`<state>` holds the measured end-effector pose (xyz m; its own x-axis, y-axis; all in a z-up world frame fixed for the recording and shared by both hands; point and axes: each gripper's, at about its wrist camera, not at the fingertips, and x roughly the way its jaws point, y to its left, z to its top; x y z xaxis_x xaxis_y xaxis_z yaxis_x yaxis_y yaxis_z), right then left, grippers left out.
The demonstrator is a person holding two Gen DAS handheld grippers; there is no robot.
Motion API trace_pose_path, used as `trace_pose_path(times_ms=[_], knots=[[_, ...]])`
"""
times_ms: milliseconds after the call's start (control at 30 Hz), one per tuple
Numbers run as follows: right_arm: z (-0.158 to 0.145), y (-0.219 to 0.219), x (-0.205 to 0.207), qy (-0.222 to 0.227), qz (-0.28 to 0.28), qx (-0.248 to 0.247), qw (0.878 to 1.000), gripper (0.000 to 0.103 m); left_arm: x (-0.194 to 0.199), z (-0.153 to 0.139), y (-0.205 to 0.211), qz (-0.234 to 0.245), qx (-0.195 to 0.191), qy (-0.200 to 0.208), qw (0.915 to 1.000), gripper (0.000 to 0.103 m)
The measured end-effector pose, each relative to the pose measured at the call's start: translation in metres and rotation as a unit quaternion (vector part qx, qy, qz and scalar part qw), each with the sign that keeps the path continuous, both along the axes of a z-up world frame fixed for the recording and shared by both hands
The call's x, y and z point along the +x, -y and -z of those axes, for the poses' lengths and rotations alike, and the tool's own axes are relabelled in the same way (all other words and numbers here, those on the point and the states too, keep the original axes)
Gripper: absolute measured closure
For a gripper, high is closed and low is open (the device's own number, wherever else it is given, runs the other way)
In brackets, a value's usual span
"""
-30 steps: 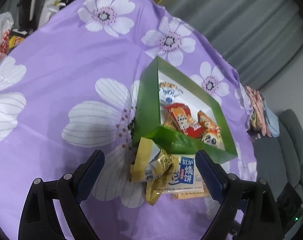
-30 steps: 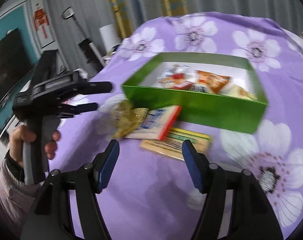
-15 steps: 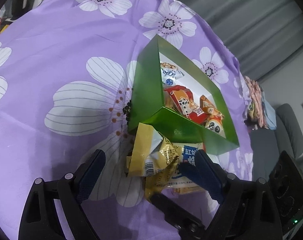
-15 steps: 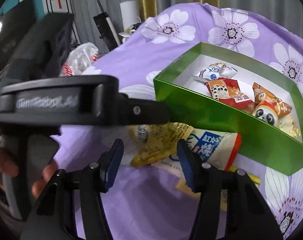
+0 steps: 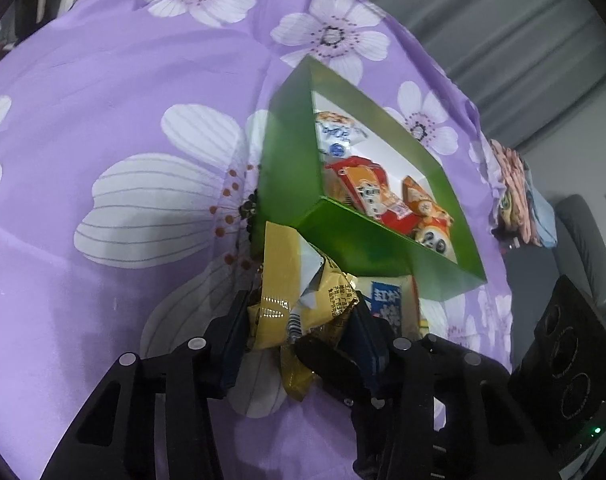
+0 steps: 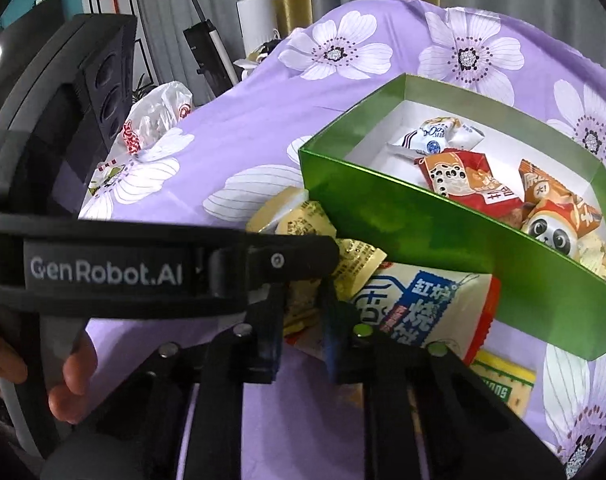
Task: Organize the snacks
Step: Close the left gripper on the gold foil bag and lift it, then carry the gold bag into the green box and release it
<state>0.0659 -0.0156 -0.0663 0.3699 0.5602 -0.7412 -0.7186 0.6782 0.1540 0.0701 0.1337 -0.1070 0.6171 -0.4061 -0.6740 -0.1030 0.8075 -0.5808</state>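
Observation:
A green box [image 5: 343, 236] [image 6: 387, 216] on the purple flowered cloth holds several snack packets [image 5: 367, 192] [image 6: 471, 184]. Just outside its near corner lie yellow packets [image 5: 299, 296] [image 6: 315, 220], a white and blue packet [image 5: 391, 300] [image 6: 415, 300] and a flat yellow-green packet [image 6: 503, 384]. My left gripper [image 5: 299, 324] is shut on the yellow packets. My right gripper [image 6: 303, 320] is also closed on a yellow packet beside it; its fingers cross under the left gripper's body [image 6: 143, 268].
A clear plastic bag [image 6: 155, 120] with red print lies at the cloth's far left edge. A pile of cloth items [image 5: 519, 196] and a grey chair [image 5: 583, 240] stand beyond the table's right side. Curtains and a vacuum [image 6: 207, 52] are behind.
Both grippers moved in to the yellow packets by the box corner and closed on them; a second ago both were open and further back.

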Motion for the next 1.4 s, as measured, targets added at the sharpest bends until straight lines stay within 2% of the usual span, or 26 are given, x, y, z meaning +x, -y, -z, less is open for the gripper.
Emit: trace_pose_path(times_ms=[67,200,467,633,967,1167,1400], knots=[[-0.005,0.003,-0.003,0.001,-0.001,0.016,1.0,0.089,-0.005,-0.008,0.002,0.005,0.014,0.011,0.9998,0.056],[-0.018,0.011,-0.017,0.017,-0.001,0.036,0.999,0.089,-0.02,-0.02,0.003,0.016,0.014,0.03,0.9993,0.056],[-0.038,0.04,-0.04,0.055,0.022,0.052,0.997,0.089,-0.039,-0.044,0.024,0.052,0.022,0.073,0.9958,0.056],[-0.05,0.061,-0.04,0.078,0.045,0.053,0.995,0.089,-0.038,-0.057,0.048,0.075,0.028,0.101,0.9916,0.056],[-0.071,0.081,-0.014,0.104,0.067,0.049,0.991,0.089,-0.008,-0.079,0.064,0.09,0.011,0.117,0.989,0.056],[-0.087,0.082,0.023,0.116,0.081,0.051,0.989,0.089,0.029,-0.099,0.068,0.099,0.018,0.131,0.9862,0.056],[-0.09,0.076,0.067,0.099,0.08,0.039,0.991,0.089,0.078,-0.103,0.064,0.105,0.0,0.125,0.9866,0.056]])
